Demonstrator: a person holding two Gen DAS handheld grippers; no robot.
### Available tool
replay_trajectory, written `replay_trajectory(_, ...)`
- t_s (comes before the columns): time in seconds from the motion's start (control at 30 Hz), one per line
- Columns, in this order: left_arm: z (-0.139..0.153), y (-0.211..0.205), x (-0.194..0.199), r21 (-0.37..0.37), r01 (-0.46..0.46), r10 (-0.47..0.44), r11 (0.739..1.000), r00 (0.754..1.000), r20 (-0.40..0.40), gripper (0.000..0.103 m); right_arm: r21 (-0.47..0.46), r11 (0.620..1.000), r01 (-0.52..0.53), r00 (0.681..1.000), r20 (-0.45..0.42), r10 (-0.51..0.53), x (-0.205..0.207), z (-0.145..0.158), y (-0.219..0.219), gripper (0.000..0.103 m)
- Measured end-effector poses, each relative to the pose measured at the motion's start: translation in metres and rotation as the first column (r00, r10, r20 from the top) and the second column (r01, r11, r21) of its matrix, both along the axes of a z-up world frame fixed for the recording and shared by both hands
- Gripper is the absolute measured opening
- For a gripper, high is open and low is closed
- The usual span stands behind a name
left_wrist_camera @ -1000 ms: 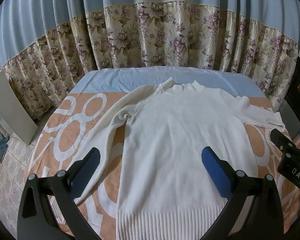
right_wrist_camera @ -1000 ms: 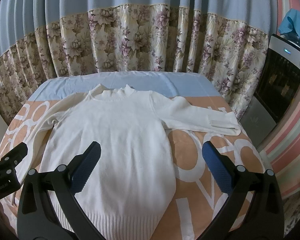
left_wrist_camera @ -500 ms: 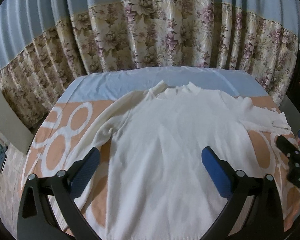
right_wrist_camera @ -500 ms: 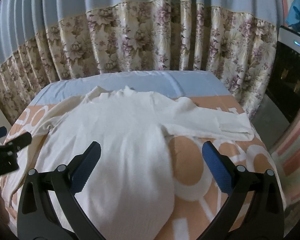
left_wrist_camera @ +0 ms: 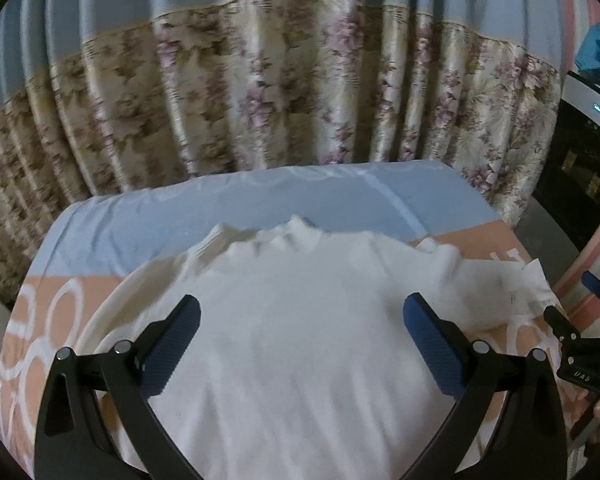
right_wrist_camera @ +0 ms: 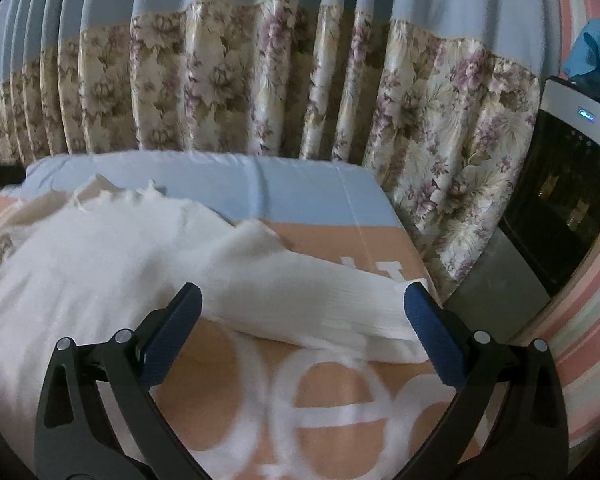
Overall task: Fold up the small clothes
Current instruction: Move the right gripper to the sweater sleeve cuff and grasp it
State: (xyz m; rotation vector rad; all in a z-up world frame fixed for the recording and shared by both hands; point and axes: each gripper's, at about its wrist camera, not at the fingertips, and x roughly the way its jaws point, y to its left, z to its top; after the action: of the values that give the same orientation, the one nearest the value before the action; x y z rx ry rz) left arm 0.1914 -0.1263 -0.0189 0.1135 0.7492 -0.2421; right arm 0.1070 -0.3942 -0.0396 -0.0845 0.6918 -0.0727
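White and soft, the knitted sweater (left_wrist_camera: 300,340) lies flat on the bed sheet (left_wrist_camera: 260,204), its ribbed sleeve (right_wrist_camera: 320,300) stretched sideways. Left gripper (left_wrist_camera: 300,344) hangs wide open over its chest; right gripper (right_wrist_camera: 300,324) hangs wide open around the sleeve, holding nothing.

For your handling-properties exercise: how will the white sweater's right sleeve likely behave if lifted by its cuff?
The sleeve probably droops limply: its knit already lies in soft folds. The ribbed cuff should grip well. The sweater body may drag along.
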Motion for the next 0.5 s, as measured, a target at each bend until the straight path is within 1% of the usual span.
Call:
replay_trajectory(0.03, -0.005, -0.009, 0.006, 0.008, 0.017, -0.017, 1.000, 1.000, -0.003, 0.102, 0.000, 1.000, -0.008, 1.000, -0.019, 0.008, 0.005, -0.004, -0.008, 0.100)
replay_trajectory(0.13, -0.025, -0.033, 0.018, 0.049, 0.050, -0.048, 0.998, 0.998, -0.031, 0.102, -0.022, 0.999, -0.042, 0.999, -0.033, 0.041, 0.015, -0.012, -0.025, 0.100)
replay_trajectory(0.17, -0.032, -0.039, 0.020, 0.052, 0.064, -0.061, 0.997, 0.997, -0.044, 0.102, -0.025, 0.998, -0.050, 0.998, -0.047, 0.049, 0.018, -0.017, -0.030, 0.100)
replay_trajectory(0.27, -0.050, -0.054, 0.025, 0.067, 0.079, -0.073, 0.995, 0.993, -0.093, 0.102, -0.043, 0.994, -0.104, 0.989, -0.108, 0.099, 0.032, -0.033, -0.043, 0.099)
replay_trajectory(0.33, -0.058, -0.059, 0.033, 0.051, 0.082, -0.075, 0.995, 0.990, -0.122, 0.102, -0.065, 0.989, -0.134, 0.981, -0.151, 0.123, 0.038, -0.044, -0.046, 0.093)
replay_trajectory(0.4, -0.063, -0.059, 0.040, 0.037, 0.069, -0.063, 0.997, 0.988, -0.143, 0.102, -0.066, 0.986, -0.154, 0.974, -0.178, 0.141, 0.044, -0.053, -0.051, 0.089)
replay_trajectory(0.5, -0.068, -0.057, 0.048, 0.045, 0.050, -0.043, 0.998, 0.987, -0.153, 0.102, -0.041, 0.983, -0.179, 0.963, -0.210, 0.167, 0.053, -0.061, -0.057, 0.080)
